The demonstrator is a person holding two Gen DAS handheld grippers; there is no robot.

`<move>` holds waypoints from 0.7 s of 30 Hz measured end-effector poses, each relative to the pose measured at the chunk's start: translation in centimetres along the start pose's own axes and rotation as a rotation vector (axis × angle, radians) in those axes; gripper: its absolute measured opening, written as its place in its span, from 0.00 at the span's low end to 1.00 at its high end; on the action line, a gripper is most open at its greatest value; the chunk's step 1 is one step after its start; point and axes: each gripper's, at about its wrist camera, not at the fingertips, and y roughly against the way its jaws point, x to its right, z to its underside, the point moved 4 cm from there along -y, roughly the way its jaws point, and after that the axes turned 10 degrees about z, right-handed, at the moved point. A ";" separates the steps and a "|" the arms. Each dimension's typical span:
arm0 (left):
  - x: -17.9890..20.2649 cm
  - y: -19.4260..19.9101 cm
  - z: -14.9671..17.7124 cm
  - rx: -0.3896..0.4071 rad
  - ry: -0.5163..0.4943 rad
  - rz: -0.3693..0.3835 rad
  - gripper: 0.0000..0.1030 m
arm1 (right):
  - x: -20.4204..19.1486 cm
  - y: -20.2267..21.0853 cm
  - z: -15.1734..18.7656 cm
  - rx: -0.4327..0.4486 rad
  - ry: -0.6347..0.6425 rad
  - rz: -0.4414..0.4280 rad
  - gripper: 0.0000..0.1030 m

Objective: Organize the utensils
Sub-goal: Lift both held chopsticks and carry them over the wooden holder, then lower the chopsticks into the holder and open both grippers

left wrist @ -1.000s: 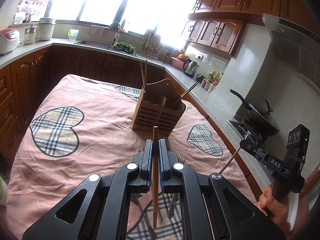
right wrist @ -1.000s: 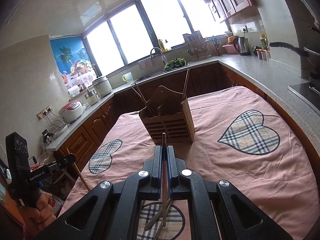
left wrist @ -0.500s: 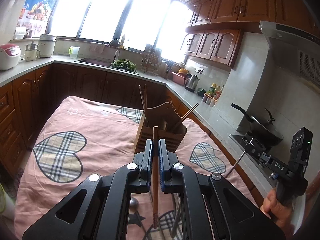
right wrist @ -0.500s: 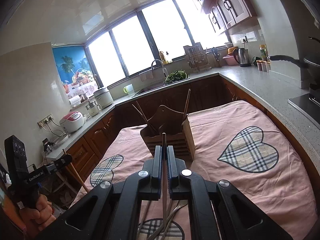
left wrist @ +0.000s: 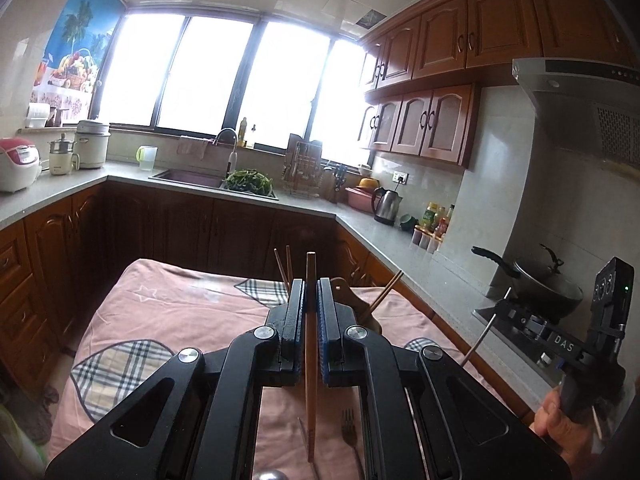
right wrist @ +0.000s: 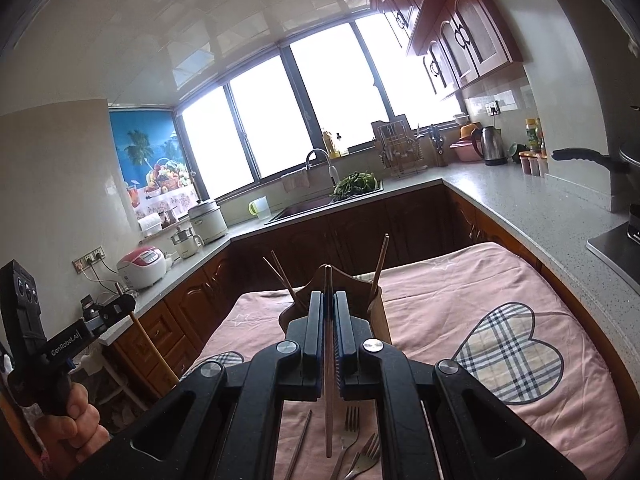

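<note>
Two grippers held nearly level above the pink-clothed table [right wrist: 460, 304], left gripper [left wrist: 311, 292] clamped on an upright wooden chopstick [left wrist: 310, 360], right gripper [right wrist: 329, 304] clamped on a thin upright chopstick [right wrist: 328, 400], wooden holder [right wrist: 380, 312] just ahead, forks [right wrist: 352, 420] lying below

Kitchen, U-shaped run of dark wood base cabinets [left wrist: 180, 232] under a grey speckled countertop [right wrist: 532, 216]. Wide bay window [left wrist: 208, 72], dark frames, glare washing out the view; daylight is the main light. Tiled ceiling [right wrist: 168, 36]. Reddish wall cabinets [left wrist: 448, 44] with arched doors, right side. Tropical fruit poster [right wrist: 154, 160] beside the window. Sink with curved tap [left wrist: 228, 148]; greens [left wrist: 248, 182] next to it. Rice cooker [left wrist: 16, 164], kettle [left wrist: 386, 206], wok [left wrist: 548, 288] on the stove under a range hood [left wrist: 580, 108]. Table with pink heart-patch cloth [right wrist: 460, 320] in the middle.
</note>
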 end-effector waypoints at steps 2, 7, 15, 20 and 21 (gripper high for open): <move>-0.3 -0.8 -0.7 0.012 0.003 -0.001 0.05 | -0.1 -0.5 -0.9 0.019 0.002 0.001 0.04; -0.7 -2.9 -2.2 0.038 0.003 -0.008 0.05 | -0.1 -2.2 -3.3 0.061 0.004 0.010 0.04; -1.1 -6.7 -4.4 0.103 -0.014 -0.025 0.05 | -0.6 -5.5 -6.5 0.119 0.044 0.027 0.04; -1.6 -9.7 -5.5 0.141 -0.015 -0.043 0.05 | -1.1 -7.4 -7.7 0.169 0.070 0.037 0.04; -1.7 -10.4 -5.6 0.146 -0.015 -0.049 0.05 | -1.2 -7.9 -7.9 0.175 0.074 0.039 0.04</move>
